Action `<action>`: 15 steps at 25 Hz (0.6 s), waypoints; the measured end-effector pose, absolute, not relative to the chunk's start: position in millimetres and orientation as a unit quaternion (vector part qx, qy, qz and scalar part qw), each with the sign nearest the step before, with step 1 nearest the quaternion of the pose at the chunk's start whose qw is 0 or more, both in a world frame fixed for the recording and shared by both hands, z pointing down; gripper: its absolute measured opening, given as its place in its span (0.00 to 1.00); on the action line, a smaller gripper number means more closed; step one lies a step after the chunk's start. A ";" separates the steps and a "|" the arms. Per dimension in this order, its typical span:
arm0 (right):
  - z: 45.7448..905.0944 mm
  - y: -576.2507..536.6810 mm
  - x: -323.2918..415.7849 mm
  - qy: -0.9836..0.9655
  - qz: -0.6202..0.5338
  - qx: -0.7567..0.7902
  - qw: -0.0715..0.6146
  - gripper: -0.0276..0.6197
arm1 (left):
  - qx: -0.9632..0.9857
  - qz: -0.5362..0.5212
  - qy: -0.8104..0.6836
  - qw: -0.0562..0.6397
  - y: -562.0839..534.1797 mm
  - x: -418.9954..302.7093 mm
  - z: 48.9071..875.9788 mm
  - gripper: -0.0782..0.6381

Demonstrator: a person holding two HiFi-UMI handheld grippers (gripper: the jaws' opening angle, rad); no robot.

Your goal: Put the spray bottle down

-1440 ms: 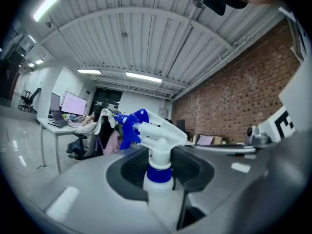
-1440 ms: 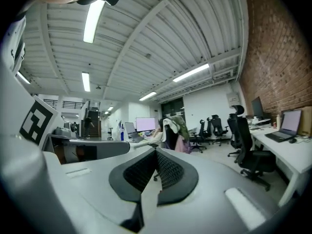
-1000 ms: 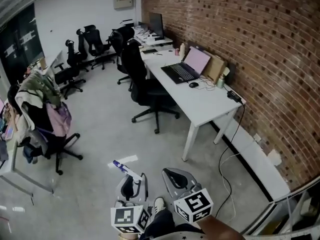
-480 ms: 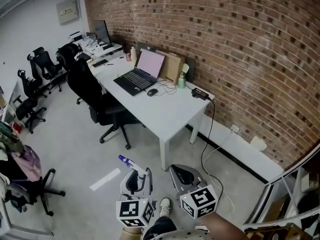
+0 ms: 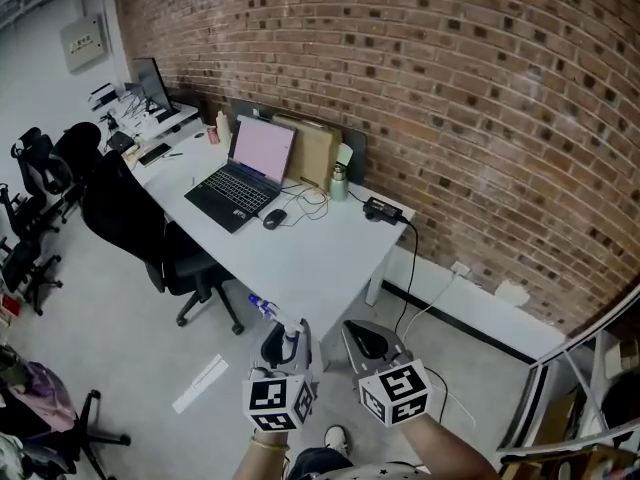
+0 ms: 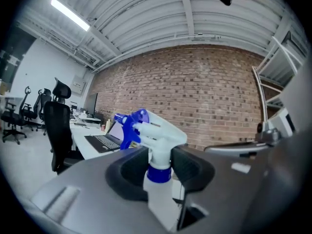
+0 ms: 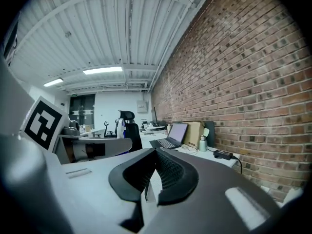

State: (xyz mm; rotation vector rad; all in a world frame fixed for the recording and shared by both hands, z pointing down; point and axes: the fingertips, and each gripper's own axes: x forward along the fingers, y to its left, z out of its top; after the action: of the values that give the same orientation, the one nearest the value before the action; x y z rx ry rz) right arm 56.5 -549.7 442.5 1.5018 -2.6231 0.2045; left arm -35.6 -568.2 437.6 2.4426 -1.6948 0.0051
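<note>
Zero release yet. Still clamping bottle (image 6: 157,145) by the neck in left gripper (image 6: 158,172), nozzle pointing left; keeping right gripper (image 7: 155,172) pinched together, empty. Swinging round from open floor toward desk (image 5: 320,258) at brick wall (image 5: 450,98), now closing in on its near end. Probably heading for bare desktop near laptop (image 5: 240,173); lowering and letting go still pending.

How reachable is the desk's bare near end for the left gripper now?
Probably yes: the left gripper, shut on the spray bottle, faces the white desk's bare near end with nothing between; the laptop and mouse sit farther along.
</note>
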 end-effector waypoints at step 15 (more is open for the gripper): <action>480.4 -665.2 69.7 -0.828 0.110 0.545 0.074 0.04 | 0.846 -0.001 -0.532 0.041 -765.5 -15.9 454.4 0.30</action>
State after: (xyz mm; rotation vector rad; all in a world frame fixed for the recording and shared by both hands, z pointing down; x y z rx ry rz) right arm 69.7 -665.2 480.4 1.6348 -2.4867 0.3304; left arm -15.9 -765.5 454.4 2.5910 -1.6290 -0.0023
